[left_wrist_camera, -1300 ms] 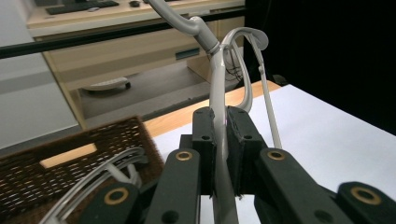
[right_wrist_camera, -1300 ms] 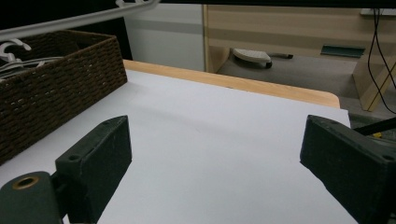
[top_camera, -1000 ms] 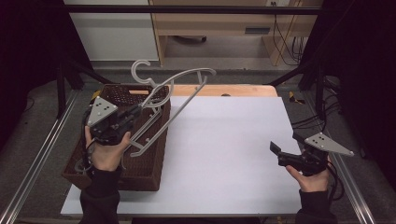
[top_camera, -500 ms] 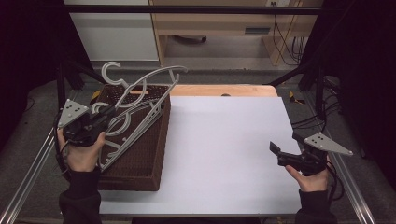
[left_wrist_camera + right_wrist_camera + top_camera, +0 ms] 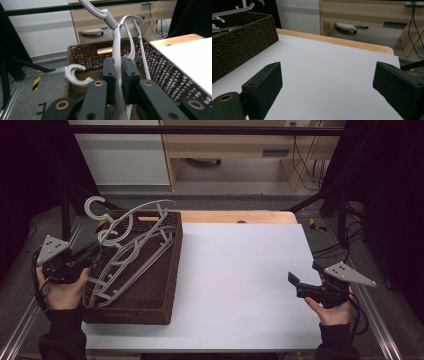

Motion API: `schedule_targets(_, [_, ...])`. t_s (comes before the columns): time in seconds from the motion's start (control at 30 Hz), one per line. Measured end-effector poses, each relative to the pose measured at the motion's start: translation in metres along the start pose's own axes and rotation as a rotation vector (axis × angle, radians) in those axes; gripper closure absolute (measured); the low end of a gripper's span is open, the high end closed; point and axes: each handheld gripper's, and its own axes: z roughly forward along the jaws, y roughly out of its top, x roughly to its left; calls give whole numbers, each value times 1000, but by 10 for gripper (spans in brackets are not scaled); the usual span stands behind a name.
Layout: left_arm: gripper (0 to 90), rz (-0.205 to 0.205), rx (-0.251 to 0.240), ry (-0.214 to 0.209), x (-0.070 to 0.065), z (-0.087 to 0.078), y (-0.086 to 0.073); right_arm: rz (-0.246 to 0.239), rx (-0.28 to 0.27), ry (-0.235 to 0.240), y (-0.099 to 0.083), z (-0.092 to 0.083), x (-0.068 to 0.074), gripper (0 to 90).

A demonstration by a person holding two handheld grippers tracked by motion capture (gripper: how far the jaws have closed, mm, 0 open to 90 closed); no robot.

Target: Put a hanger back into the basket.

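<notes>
**Inspector:** Grey plastic coat hanger [image 5: 117, 53], curved, with a swivel hook: it is pinched at one arm between the pressed-together jaws of the left gripper [image 5: 118, 75] and stands above the dark brown woven wicker basket [image 5: 160, 290] at the table's left edge. More grey hangers [image 5: 127, 265] lie tangled inside the basket, touching the held one.

**Assistant:** Which step do you judge this to be?

**Inspector:** Lifting one hanger free of the pile. Its lower parts seem interlocked with the others, so I judge it not yet clear.

**Assistant:** And the right side?

**Inspector:** Right gripper [image 5: 300, 285] rests low at the right of the white table surface [image 5: 240, 280], jaws spread wide with nothing between them, well apart from the basket.

**Assistant:** What does the next move call for?

**Inspector:** Probably a rise and a tilt to shed the snagged hangers, then a carry rightward onto the bare white surface.
</notes>
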Motion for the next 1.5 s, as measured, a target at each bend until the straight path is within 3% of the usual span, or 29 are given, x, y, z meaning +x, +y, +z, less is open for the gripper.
schedule_targets(0.37, [821,3,37,11,19,-1,-19,-2,4,-2,0,1,1,89])
schedule_targets(0.53, [820,2,44,-8,17,3,-24,-8,5,-2,0,1,1,89])
schedule_targets(0.83, [820,48,98,-58,7,17,-30,-7,1,-3,0,1,0,88])
schedule_targets(0.93, [820,40,107,-61,5,22,-32,-5,1,-3,0,1,1,88])
schedule_targets(1.13, [820,34,129,-63,7,26,-30,-7,5,1,0,2,2,89])
schedule_targets(1.37, [820,41,150,-76,18,32,-23,-6,3,1,0,2,1,88])
schedule_targets(1.43, [819,48,157,-69,21,34,-22,-6,4,0,0,1,1,89])
schedule_targets(1.5, [834,81,187,-31,22,38,-24,-8,4,1,0,1,1,88])
